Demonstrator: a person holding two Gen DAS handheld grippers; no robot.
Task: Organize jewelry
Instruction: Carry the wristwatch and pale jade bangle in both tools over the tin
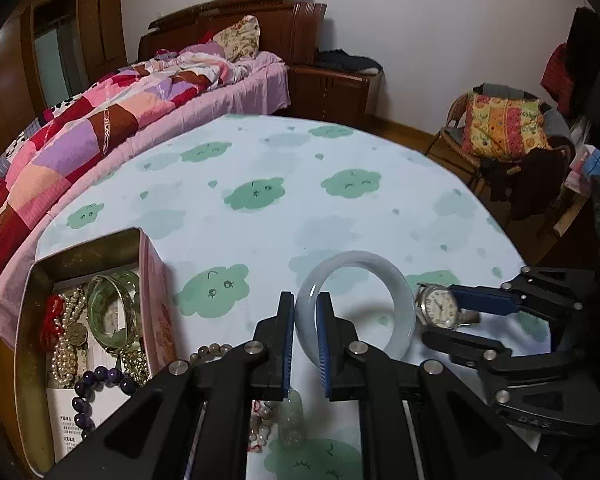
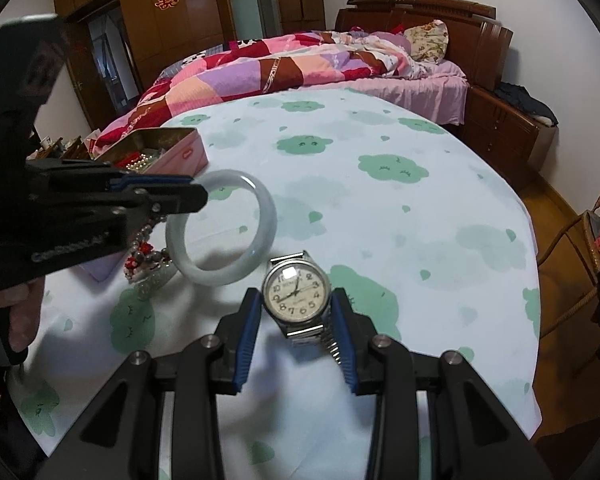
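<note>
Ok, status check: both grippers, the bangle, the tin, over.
Left gripper shut on white bangle, lifted. Right gripper shut on wristwatch. Tin open beside left, already holding jewelry. Bead strands loose on table underneath.

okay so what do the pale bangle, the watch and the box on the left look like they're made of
Bangle: probably jade or glass, going by its milky, translucent, glossy look. Watch: polished silvery metal case with a ribbed stretch band, and a cream dial under a clear cover that catches a glare. Box: likely tin, with dull golden metal inside and pink printed walls.
</note>
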